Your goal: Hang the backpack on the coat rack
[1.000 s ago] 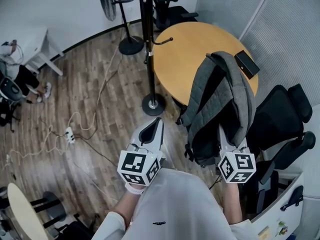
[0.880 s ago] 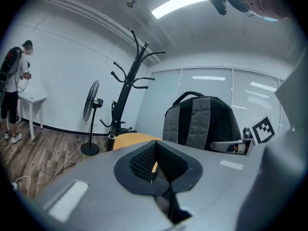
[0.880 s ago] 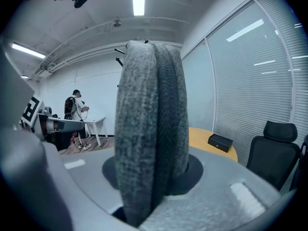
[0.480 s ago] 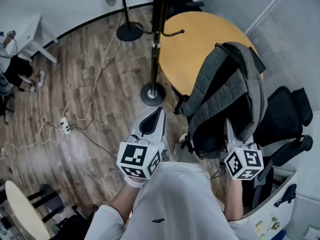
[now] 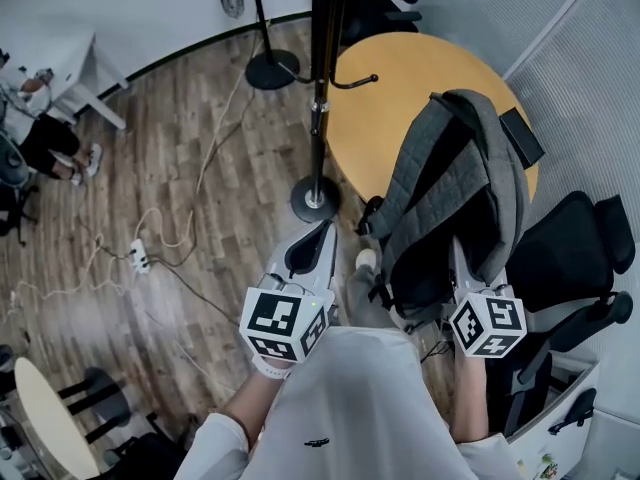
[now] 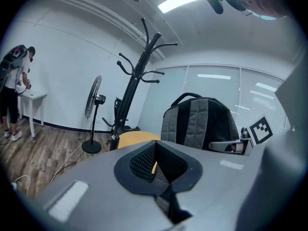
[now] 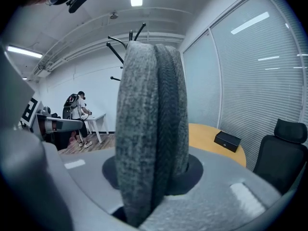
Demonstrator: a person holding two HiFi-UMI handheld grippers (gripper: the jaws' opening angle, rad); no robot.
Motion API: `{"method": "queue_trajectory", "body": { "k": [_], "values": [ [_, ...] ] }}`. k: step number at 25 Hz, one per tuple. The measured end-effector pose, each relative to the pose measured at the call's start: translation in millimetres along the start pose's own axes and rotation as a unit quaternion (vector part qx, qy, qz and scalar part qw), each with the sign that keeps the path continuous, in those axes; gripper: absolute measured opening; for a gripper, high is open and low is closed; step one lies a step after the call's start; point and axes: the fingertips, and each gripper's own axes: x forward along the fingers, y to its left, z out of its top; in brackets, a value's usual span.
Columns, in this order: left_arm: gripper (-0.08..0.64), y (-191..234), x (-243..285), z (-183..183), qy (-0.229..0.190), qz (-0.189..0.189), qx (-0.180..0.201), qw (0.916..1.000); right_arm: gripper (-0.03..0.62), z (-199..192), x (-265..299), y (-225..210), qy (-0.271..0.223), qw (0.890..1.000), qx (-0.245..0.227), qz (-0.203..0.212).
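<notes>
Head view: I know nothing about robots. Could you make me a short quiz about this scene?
1. True or false: the backpack is not yet on the coat rack.
2. The right gripper is shut on: A a cable, B the backpack, C a chair?
3. Fill in: the black box lies on the round ____.
Key: 1 true; 2 B; 3 table.

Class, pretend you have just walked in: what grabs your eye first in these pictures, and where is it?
The grey backpack stands out, held up at right by the right gripper, which is clamped on its padded strap. Just left of it stands the tall black coat rack, beside a round wooden table; the left gripper is shut and empty.
</notes>
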Motion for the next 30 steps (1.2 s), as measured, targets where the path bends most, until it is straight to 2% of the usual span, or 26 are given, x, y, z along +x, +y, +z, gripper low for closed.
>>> {"method": "queue_trajectory", "body": {
  "k": [13,22,30],
  "values": [
    [0.017,6.1,90.3,34.1,-0.002,0.02,0.015,0.9997,0.091,42.3,78.2,-51.3,-0.017,1.0,0.002,0.023],
    [0.017,9.7,154.8,63.9,-0.01,0.053,0.024,0.9982,0.091,73.3,144.5,-93.9,-0.014,0.998,-0.019,0.051],
    [0.017,7.7,196.1,65.4,-0.012,0.085,0.029,0.9959,0.091,88.8,198.3,-126.8,-0.023,0.996,-0.047,0.077]
  ]
}}
